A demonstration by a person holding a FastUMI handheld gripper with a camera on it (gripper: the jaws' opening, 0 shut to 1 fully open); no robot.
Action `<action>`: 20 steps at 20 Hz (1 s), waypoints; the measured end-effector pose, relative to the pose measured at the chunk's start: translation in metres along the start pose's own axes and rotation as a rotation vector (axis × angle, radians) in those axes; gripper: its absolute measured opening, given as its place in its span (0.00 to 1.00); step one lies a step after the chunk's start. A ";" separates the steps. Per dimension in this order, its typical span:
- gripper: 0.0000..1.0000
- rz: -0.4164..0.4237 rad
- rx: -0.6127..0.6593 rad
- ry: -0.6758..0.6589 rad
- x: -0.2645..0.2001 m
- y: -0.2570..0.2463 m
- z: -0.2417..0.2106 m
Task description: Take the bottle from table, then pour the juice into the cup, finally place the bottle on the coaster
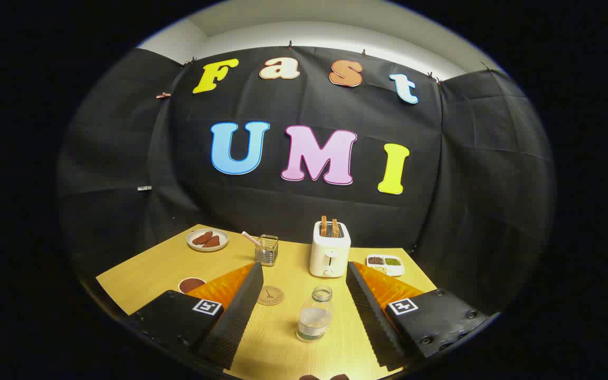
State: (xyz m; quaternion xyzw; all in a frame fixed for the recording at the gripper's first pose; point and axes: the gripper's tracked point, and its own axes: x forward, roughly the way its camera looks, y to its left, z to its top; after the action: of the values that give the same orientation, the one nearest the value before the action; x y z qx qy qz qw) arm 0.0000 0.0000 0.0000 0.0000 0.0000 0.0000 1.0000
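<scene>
Fingers (304, 311) spread wide, nothing between the pads; I hold them well above the table (140, 274), angled down, so the whole layout is readable before I commit.

Bottle (314, 315): upright on the table, between my two fingers and slightly right of centre, cap off, mouth open. Clear, with pale liquid in the lower part. It touches neither finger. The wide opening suits its round body; I judge a straight descent would bracket it without a sideways correction.

Coaster (270, 295): round, flat, just left of the bottle and slightly farther, beside my left finger. Close enough that the final set-down should be a short move.

Cup (266, 249): clear glass with a straw, farther off and left, well apart from the bottle. Pouring will need a carry to the far left.

Other items: white toaster (329, 255) directly beyond the bottle, plate (207, 239) at far left, divided dish (385, 264) at far right, a dark round thing (191, 285) partly hidden by my left finger.

Step in hand, as I judge it: approach to grasp; task barely begun. Risk: tipping an open bottle.
</scene>
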 end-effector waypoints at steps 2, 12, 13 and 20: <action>0.98 0.010 -0.002 -0.002 0.002 0.001 0.000; 0.98 0.030 0.017 0.026 0.017 0.000 -0.006; 0.98 0.019 0.025 0.032 0.018 -0.003 -0.008; 0.98 -0.037 0.002 0.057 0.032 -0.011 -0.021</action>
State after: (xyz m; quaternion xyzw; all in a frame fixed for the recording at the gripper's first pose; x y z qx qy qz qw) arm 0.0320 -0.0110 -0.0214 0.0008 0.0283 -0.0182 0.9994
